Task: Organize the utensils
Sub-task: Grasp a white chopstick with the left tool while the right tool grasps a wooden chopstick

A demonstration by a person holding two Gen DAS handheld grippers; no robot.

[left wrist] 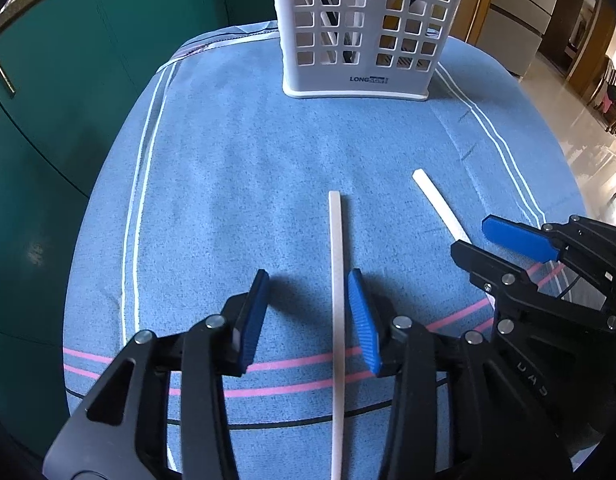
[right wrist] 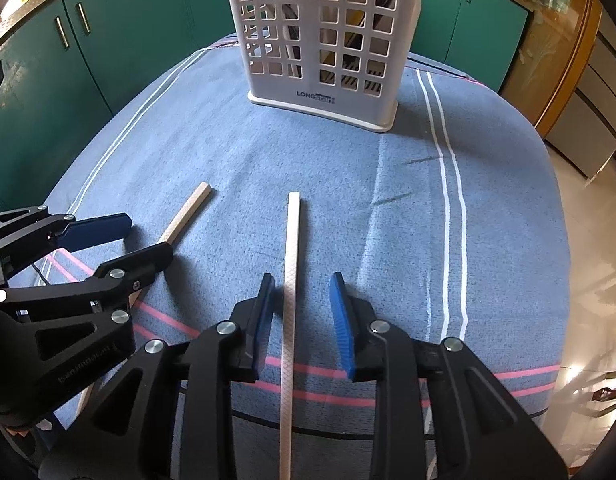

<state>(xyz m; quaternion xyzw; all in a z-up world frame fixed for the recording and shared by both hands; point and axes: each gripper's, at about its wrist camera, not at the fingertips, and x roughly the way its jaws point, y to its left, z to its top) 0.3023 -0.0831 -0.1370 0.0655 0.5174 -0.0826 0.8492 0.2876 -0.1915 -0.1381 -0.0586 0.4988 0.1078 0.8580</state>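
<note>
Left tongs point(left wrist: 308, 292) spread wide around one white chopstick point(left wrist: 337, 300), gripping nothing, right tongs point(right wrist: 301, 296) likewise agape around the other chopstick point(right wrist: 290, 300), white basket point(right wrist: 324, 40) ahead on blue cloth point(right wrist: 388, 220).

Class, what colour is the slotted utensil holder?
White utensil holder, clearest in the right wrist view.

open blue cloth point(left wrist: 247, 184) between tools and white utensil basket point(left wrist: 360, 32), bare of obstacles. only two chopsticks point(left wrist: 336, 280) point(right wrist: 289, 300) lying flat, near each tool.
</note>
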